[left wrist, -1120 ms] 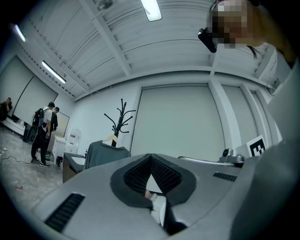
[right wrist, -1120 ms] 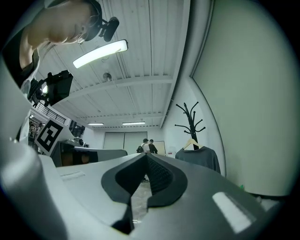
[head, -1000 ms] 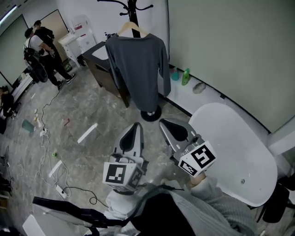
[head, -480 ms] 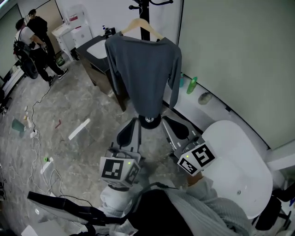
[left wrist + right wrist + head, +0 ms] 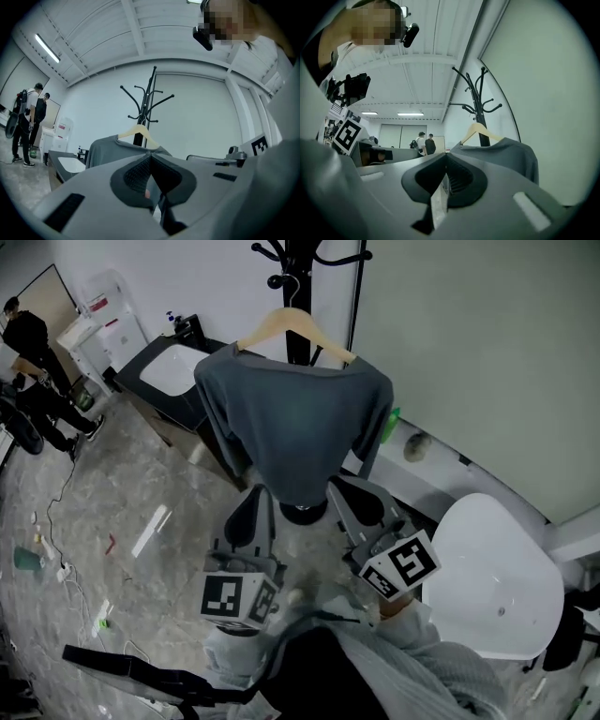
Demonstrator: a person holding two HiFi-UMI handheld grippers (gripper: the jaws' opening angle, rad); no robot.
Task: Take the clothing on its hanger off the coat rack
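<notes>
A dark grey long-sleeved top [image 5: 295, 432] hangs on a pale wooden hanger [image 5: 293, 326] from a black coat rack [image 5: 302, 263]. Its round base [image 5: 302, 513] shows just under the hem. Both grippers are held low in front of the garment, jaws together and empty. My left gripper [image 5: 253, 507] points at the lower left of the top, my right gripper [image 5: 354, 500] at its lower right. The top [image 5: 105, 147] and hanger [image 5: 138, 132] appear beyond the shut jaws in the left gripper view. The right gripper view has the top [image 5: 506, 152] and hanger [image 5: 480, 131] too.
A dark counter with a white basin [image 5: 169, 367] stands left of the rack. A round white table [image 5: 497, 577] is at the right. A green bottle [image 5: 389, 427] sits by the wall. Cables [image 5: 66, 559] and litter lie on the floor at left, where people [image 5: 28, 343] stand.
The view has closed in on the coat rack. The top now hangs larger and directly over both gripper tips. Both jaws stayed shut.
</notes>
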